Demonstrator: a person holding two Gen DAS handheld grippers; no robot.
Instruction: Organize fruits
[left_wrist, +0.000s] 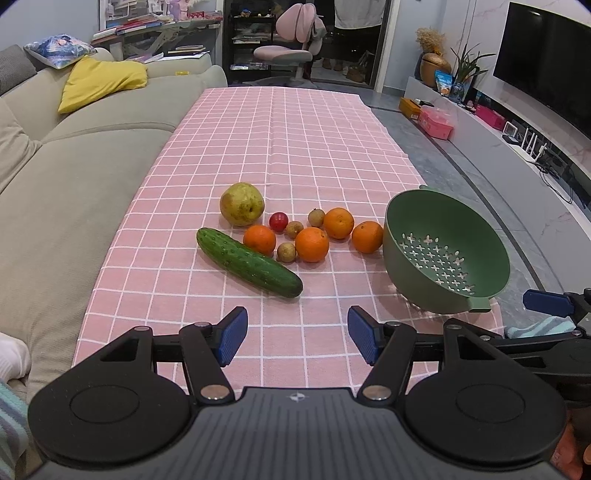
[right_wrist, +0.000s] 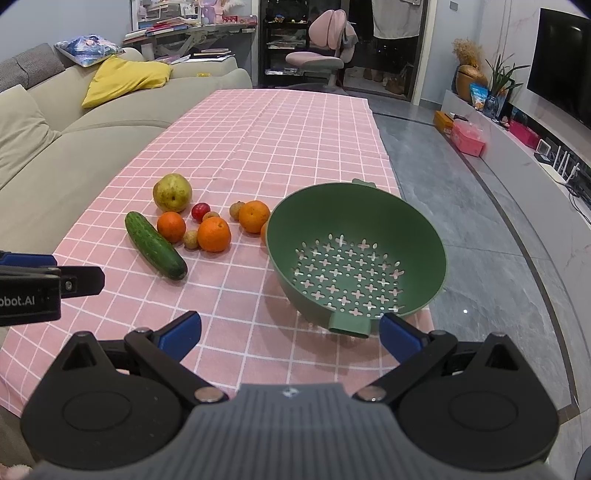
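A cucumber (left_wrist: 248, 261), a pear (left_wrist: 241, 204), several oranges (left_wrist: 312, 244), a small red fruit (left_wrist: 278, 221) and small brown fruits (left_wrist: 286, 252) lie together on the pink checked tablecloth (left_wrist: 280, 147). An empty green colander (left_wrist: 447, 251) stands to their right, seen close in the right wrist view (right_wrist: 354, 254). My left gripper (left_wrist: 297, 338) is open and empty, above the cloth in front of the cucumber. My right gripper (right_wrist: 290, 332) is open and empty, just short of the colander's near handle (right_wrist: 349, 325). The fruits also show in the right wrist view (right_wrist: 214, 234).
A beige sofa (left_wrist: 74, 155) runs along the table's left side. The grey floor (right_wrist: 480, 236) and a low TV shelf (left_wrist: 517, 140) are to the right. The colander stands close to the table's right edge. A pink chair (left_wrist: 291, 51) is beyond the far end.
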